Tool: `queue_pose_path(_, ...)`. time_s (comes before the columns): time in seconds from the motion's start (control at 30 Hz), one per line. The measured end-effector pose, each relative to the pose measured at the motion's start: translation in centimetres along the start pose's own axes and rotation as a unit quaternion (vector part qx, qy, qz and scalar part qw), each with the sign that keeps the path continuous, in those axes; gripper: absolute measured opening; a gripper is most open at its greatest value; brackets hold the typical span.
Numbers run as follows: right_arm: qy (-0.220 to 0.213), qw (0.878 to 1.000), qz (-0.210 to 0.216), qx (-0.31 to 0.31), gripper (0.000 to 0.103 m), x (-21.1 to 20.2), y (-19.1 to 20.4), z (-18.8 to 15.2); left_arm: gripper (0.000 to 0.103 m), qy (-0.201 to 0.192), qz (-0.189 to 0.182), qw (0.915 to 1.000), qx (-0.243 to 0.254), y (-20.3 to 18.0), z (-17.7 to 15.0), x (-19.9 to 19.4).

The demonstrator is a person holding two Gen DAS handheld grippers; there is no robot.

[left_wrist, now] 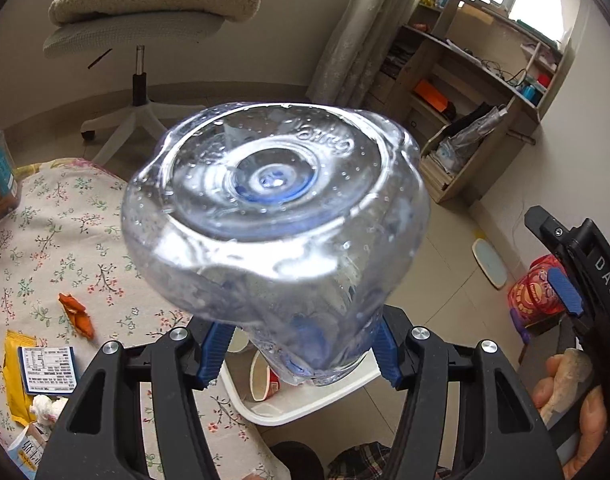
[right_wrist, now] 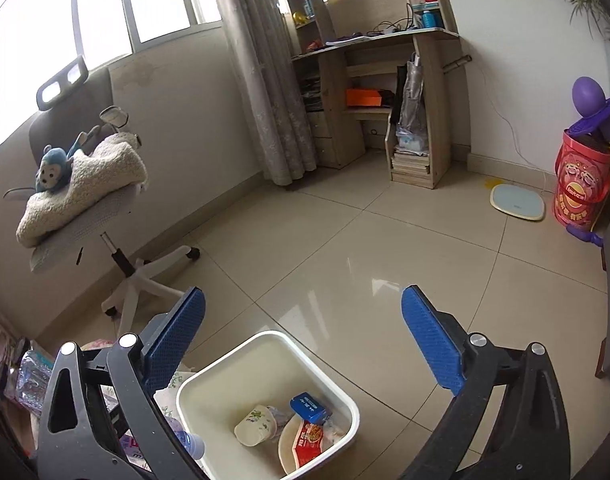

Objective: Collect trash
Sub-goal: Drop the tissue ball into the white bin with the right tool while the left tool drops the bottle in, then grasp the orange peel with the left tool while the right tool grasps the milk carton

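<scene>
Already our white plastic bin [right_wrist: 347, 408] holds cups and wrappers; our left gripper [left_wrist: 301, 354] clamps a crumpled clear bottle [left_wrist: 277, 216], our right gripper [right_wrist: 303, 344] gapes empty, and orange wrappers [left_wrist: 77, 316] remain on the floral cloth [left_wrist: 45, 240].

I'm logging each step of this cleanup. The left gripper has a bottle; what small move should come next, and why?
Probably carry the bottle a little further until it hangs over the white bin, then let go. The left gripper clamps it above the bin's edge, and the right gripper is open and empty.
</scene>
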State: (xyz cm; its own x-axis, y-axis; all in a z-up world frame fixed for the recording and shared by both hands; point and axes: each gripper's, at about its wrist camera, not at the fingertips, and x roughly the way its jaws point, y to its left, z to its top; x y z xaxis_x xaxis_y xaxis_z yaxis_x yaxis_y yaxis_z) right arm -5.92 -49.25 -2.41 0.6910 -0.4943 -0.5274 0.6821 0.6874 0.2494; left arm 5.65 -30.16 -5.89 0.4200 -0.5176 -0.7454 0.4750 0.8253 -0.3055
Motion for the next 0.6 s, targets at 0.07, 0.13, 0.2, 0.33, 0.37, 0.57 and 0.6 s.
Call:
queue_pose_path(0.07,-0.008,1.0,-0.007,0.004,0.096,-0.1,-0.4,0.2,0.067,0.019,-0.009,0.9998,-0.005,-0.2,0.3,1.0)
queue_pose_path(0.13,-0.009,1.0,-0.014,0.003,0.096,-0.2,-0.5,0.2,0.071,0.019,-0.006,0.9998,-0.006,-0.1,0.5,1.3)
queue_pose_path(0.2,-0.009,1.0,-0.018,-0.002,0.096,-0.1,-0.3,0.0,0.071,0.012,-0.002,0.9999,-0.001,0.0,0.6,1.0)
queue_pose_path(0.33,-0.02,0.999,-0.03,-0.025,0.096,-0.5,1.3,-0.8,0.073,-0.009,0.031,0.9995,0.008,0.9,0.8,-0.1)
queue_pose_path(0.37,-0.019,0.999,-0.028,-0.034,0.096,-0.7,1.7,-1.0,0.074,-0.015,0.041,0.999,0.006,1.4,0.8,-0.5)
queue_pose_path(0.57,-0.01,0.995,-0.013,-0.099,0.096,-0.8,6.2,-3.3,0.077,-0.054,0.1,0.9935,-0.002,5.2,1.1,-3.5)
queue_pose_path(0.6,-0.007,0.994,-0.008,-0.111,0.096,-0.8,7.2,-3.8,0.079,-0.059,0.109,0.9923,-0.004,5.9,1.1,-3.9)
